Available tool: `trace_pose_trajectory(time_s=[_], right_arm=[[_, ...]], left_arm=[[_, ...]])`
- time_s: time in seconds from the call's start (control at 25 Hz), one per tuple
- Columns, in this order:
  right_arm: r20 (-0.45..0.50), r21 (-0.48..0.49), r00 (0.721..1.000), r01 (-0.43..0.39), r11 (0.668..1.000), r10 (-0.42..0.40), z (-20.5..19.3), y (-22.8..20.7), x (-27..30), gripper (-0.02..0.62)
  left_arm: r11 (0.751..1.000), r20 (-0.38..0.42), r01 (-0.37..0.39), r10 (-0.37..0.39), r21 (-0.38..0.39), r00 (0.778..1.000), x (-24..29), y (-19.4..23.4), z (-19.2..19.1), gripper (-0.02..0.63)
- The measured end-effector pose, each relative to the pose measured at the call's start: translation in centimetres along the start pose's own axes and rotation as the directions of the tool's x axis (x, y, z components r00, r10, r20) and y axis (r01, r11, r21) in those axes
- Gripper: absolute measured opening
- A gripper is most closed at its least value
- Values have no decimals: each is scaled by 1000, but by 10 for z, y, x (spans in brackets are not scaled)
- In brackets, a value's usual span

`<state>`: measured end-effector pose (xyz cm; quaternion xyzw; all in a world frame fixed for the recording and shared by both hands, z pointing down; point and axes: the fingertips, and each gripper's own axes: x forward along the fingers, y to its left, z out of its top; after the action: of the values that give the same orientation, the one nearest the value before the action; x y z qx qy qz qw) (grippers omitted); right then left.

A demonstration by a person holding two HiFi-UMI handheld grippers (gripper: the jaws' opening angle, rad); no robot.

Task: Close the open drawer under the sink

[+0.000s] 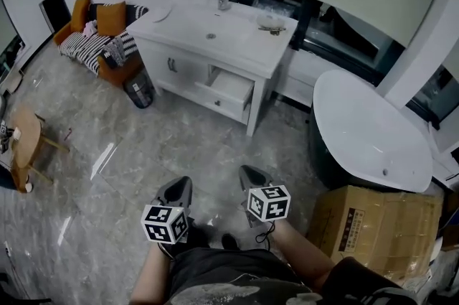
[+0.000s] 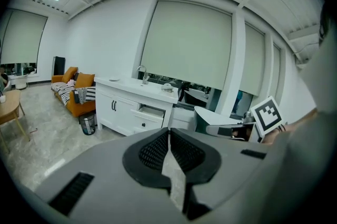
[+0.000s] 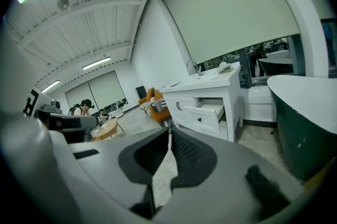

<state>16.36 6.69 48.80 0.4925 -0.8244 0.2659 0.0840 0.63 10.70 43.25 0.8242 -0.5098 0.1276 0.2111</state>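
Observation:
The white sink cabinet stands across the floor, a good way from me. Its right-hand drawer is pulled out; it also shows as the drawer in the left gripper view and the drawer in the right gripper view. My left gripper and right gripper hover side by side low in the head view, both pointing toward the cabinet and well short of it. The left gripper is shut with nothing between its jaws. The right gripper is shut and empty too.
An orange sofa and a dark bin sit left of the cabinet. A white bathtub and a cardboard box stand at the right. A small wooden table is far left. A person is in the background.

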Motion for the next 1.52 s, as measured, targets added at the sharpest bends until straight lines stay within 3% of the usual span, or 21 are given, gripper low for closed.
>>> trace_pose_trajectory(time_s=[0.36,0.76,1.04,1.28,1.52], right_arm=[[11,39,994,110,993,-110,17,-21,51,31],[-17,81,967,255,964,-254,45,-15,146,31],[-42,134,922,386,913,-384,53,-13,201,31],[-71,157,885,465,871,-460,49,-3,231,31],[-82,187,850,526,830,-520,44,0,248,31]], left_arm=[[995,-18,95,-95,32,995,58,43,24,23],[979,-73,206,-205,-4,976,126,139,63,23],[961,-110,278,-275,12,955,164,203,85,23],[933,-161,359,-352,13,922,185,240,89,23],[920,-174,391,-385,1,906,205,267,93,23]])
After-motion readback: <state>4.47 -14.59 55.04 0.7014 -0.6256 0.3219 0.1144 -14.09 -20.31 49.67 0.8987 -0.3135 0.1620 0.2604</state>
